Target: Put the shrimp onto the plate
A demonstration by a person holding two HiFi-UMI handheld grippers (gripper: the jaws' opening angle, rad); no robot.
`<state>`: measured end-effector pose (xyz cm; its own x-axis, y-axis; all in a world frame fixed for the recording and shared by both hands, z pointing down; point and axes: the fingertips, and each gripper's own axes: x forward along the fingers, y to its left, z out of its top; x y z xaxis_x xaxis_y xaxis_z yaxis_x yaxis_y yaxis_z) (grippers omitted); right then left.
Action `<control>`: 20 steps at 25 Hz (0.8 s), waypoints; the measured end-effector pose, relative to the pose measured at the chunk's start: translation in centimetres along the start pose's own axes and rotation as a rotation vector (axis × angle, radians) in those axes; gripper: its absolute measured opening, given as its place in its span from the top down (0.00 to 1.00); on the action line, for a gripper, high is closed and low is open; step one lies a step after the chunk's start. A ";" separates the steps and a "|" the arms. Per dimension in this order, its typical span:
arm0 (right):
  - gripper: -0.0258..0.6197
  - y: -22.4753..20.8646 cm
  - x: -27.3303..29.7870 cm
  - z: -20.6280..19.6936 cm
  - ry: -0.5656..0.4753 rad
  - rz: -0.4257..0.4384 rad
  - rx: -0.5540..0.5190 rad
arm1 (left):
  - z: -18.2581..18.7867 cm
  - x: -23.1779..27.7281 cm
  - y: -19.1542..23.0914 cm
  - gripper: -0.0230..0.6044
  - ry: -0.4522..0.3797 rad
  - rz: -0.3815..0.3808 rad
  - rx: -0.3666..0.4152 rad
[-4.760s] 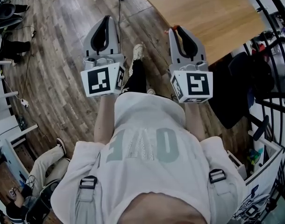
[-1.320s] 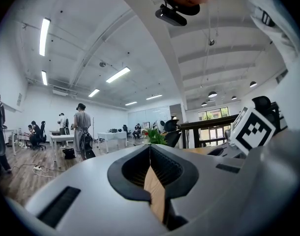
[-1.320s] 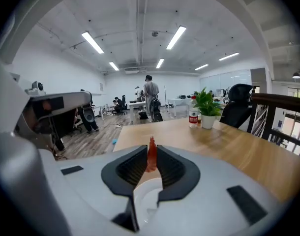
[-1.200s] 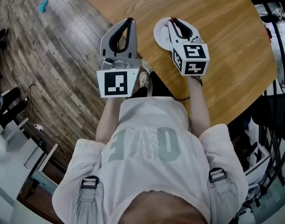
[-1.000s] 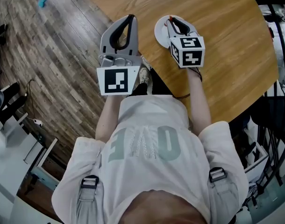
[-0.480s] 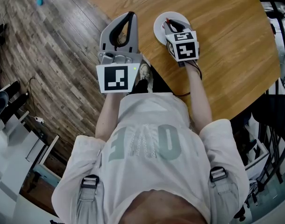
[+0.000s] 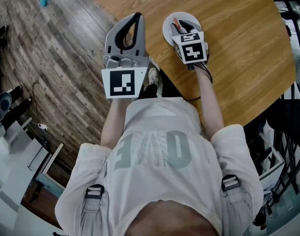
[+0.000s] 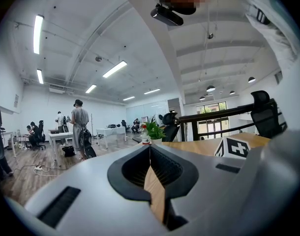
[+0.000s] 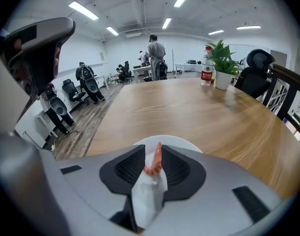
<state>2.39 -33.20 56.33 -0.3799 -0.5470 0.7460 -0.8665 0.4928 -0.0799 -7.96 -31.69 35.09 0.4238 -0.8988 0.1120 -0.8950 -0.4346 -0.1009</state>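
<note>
As jaws pinch it, shrimp orange, slender, tapering

smooth wood-grain table, smooth white plate, matt plank floor.

1. The left gripper is hovering beside the right one, with its jaws pressing together on nothing.
2. The right gripper is tilting downward on an outstretched forearm, pinching a shrimp.

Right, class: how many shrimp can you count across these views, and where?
1. The shrimp is pinched in the right gripper, just above the white plate. Another could be hidden on the plate under that gripper.
</note>
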 end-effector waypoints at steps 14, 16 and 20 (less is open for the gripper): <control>0.89 -0.3 -4.1 3.9 -0.158 -0.067 0.048 | 2.3 -1.0 -0.9 0.95 -0.062 -0.012 0.018; 0.92 -0.6 -6.1 5.6 -0.257 -0.092 0.071 | 2.8 -1.3 -1.0 0.95 -0.081 -0.014 0.025; 0.93 -0.6 -11.8 10.0 -0.472 -0.159 0.042 | 4.1 -2.1 -1.1 0.95 -0.116 -0.012 0.022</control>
<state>4.14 -33.78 40.95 -0.3391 -0.8643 0.3715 -0.9340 0.3564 -0.0234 -7.29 -29.59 30.94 0.4493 -0.8934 -0.0013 -0.8868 -0.4457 -0.1223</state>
